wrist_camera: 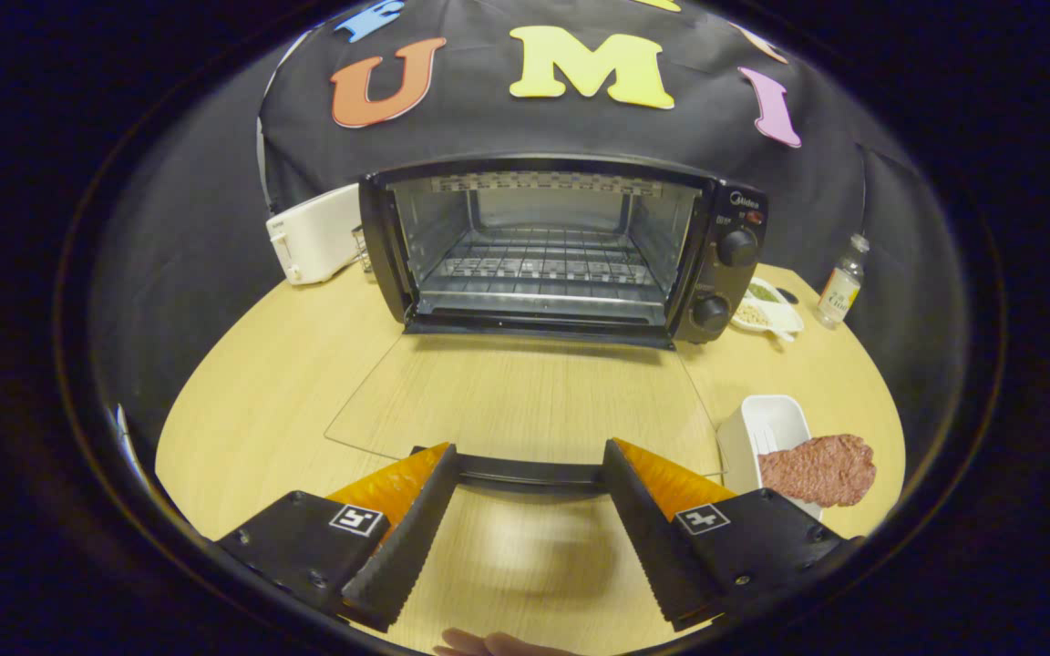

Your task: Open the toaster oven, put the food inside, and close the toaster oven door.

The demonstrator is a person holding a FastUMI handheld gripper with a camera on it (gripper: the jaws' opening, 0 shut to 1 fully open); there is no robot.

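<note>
Gripper view: toaster oven (561, 251) open, glass door (525, 392) lying flat on the wooden table (261, 383).
Your gripper (530, 465) is spread wide and holds nothing; the door handle (530, 474) spans the gap between its fingertips. The meat patty (818, 469) rests on a white tray (762, 433) at 3 o'clock of the fingers. A white toaster (315, 234) stands at 9 o'clock of the oven.

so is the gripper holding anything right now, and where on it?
Nothing is held. The gripper is open, its fingers spread around the handle of the lowered toaster oven door, not pressing it.
</note>
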